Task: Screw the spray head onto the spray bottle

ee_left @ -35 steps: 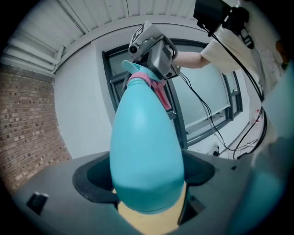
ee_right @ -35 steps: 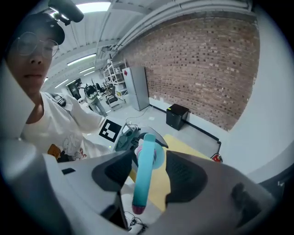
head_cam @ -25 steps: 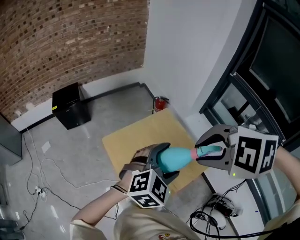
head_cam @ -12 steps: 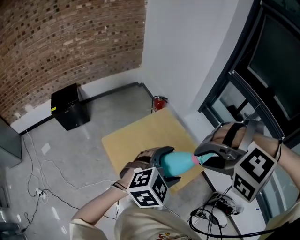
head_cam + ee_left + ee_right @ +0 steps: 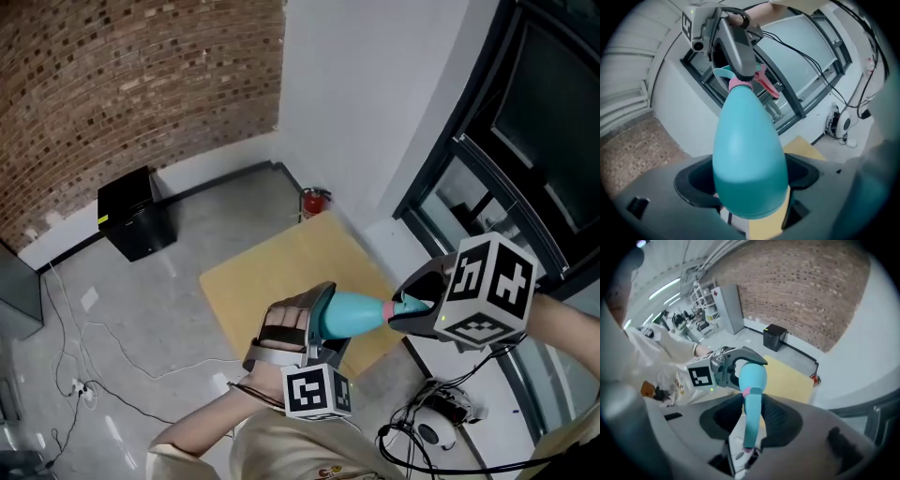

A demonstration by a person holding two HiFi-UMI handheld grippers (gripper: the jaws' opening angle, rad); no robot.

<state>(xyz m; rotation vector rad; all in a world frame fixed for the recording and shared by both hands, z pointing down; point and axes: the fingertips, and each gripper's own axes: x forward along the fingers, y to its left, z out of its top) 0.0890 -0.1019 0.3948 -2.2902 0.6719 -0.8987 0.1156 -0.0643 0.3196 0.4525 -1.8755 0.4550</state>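
Beneath the spray bottle (image 5: 354,314), well below it, lies the yellow board (image 5: 272,272) on the grey floor, with nothing of the task resting on it. Everything is up in the air! The bottle, teal and egg-shaped, lies nearly level between the two grippers. At the bottle's fat end, the left gripper (image 5: 328,321) has both jaws clamped round the belly, a firm hold by the look of the left gripper view. At the bottle's narrow end, the right gripper (image 5: 405,311) comes in from the opposite side, jaws partly closed and pinching the spray head (image 5: 751,425). Its teal stem runs straight between the pads in the right gripper view. And look at the pink collar (image 5: 739,83): it sits right against the bottle's neck, no gap that I can make out.

So where are we? The head is on the bottle and lined up with it, and that part looks done. Whether the thread is wound fully home, these views cannot tell me. What remains, I reckon, is the last tightening twist or two, then letting go.
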